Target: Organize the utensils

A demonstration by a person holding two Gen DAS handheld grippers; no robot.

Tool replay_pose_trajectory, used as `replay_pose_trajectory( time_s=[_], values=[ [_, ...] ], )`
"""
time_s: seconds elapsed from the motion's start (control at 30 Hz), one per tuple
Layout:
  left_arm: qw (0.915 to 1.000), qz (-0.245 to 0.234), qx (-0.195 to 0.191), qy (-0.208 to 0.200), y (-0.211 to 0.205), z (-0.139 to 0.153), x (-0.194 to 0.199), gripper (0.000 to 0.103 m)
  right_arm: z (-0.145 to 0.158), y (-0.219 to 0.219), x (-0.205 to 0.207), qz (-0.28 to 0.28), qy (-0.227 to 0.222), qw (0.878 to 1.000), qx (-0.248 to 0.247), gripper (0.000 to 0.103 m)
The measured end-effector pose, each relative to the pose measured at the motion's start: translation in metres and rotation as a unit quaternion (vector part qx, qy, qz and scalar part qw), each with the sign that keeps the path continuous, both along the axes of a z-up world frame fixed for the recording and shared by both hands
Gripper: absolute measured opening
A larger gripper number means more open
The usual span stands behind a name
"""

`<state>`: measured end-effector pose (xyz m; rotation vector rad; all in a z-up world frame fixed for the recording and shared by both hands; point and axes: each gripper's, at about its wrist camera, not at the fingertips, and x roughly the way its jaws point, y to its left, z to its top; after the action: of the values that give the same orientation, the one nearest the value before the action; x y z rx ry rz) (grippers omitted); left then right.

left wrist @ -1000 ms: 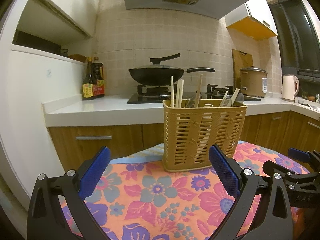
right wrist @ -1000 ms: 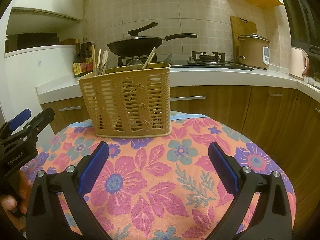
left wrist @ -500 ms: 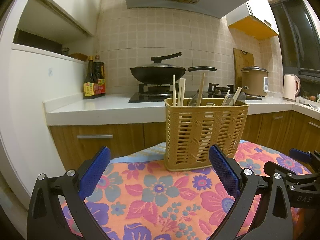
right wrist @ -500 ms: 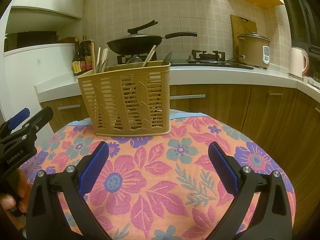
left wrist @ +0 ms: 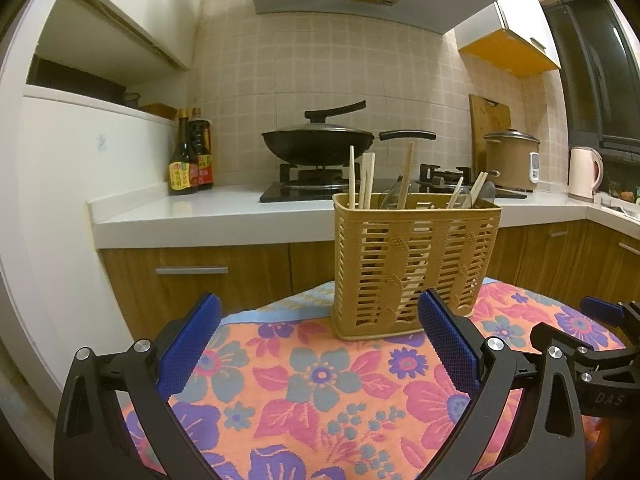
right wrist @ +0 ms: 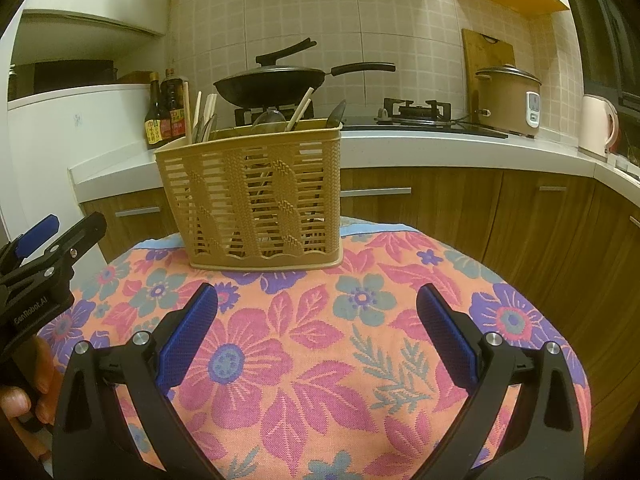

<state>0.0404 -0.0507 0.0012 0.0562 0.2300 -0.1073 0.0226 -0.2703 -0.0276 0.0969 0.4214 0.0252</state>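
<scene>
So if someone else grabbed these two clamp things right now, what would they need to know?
Left gripper: open, empty, above the flowered tablecloth.
Right gripper: open, empty, also over the cloth.
The tan utensil basket stands upright at the far edge of the table, short of both grippers and untouched. Chopsticks and spoons already stand in it.
No loose utensils show on the cloth. What is left, if anything, cannot be told from here.

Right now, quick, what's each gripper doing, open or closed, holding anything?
Left gripper: open, holding nothing, above the floral tablecloth.
Right gripper: open, holding nothing, short of the utensil basket.
</scene>
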Motion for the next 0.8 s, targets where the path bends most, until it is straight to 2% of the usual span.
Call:
replay_pose_trajectory(
  time_s=[0.8],
  values=[
    [1.0, 0.005, -0.001, 0.0, 0.0024, 0.0011, -0.0004, 0.095, -0.0002, 0.0002, 0.001, 0.001, 0.001, 1.0, -0.002, 0.095]
  ],
)
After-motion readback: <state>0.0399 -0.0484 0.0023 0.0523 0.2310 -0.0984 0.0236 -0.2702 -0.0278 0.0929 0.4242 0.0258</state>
